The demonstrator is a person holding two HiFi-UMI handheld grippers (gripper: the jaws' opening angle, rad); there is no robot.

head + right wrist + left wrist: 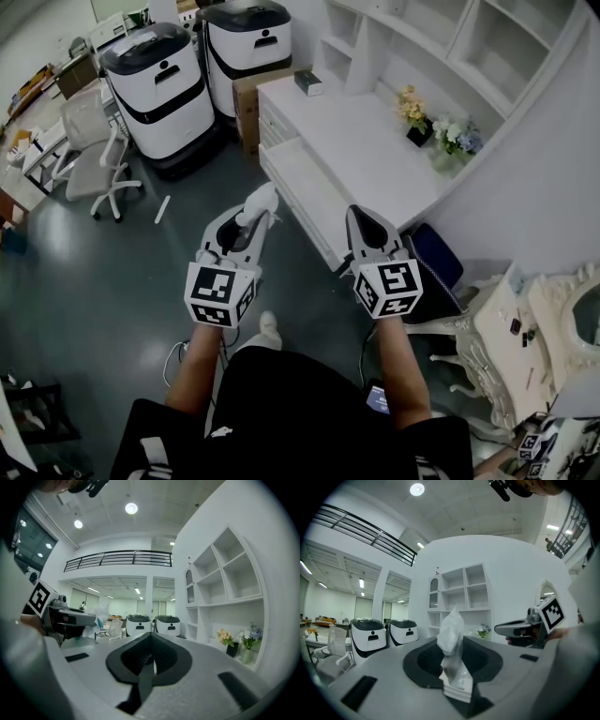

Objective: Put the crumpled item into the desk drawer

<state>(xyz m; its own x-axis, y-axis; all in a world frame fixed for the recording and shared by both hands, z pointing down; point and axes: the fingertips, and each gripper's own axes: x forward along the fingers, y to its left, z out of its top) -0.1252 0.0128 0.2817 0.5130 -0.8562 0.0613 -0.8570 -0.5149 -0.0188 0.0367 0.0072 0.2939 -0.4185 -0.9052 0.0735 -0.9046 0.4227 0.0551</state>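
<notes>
Left gripper [242,228] was clamped on the crumpled item [261,201], a white wad standing up out of its jaws. Beside it, the right gripper [362,217] was level, its jaws pressed together with nothing between them. Just ahead of both, the open drawer [305,192] jutted from the white desk [375,159], apart from the gripper tips. Two flower pots [413,112] stood at the desk's back by the white shelves [422,28]. An ornate chair [450,319] sat to the right; two white machines [159,84] and an office chair [94,150] stood left on the dark floor [94,272].
</notes>
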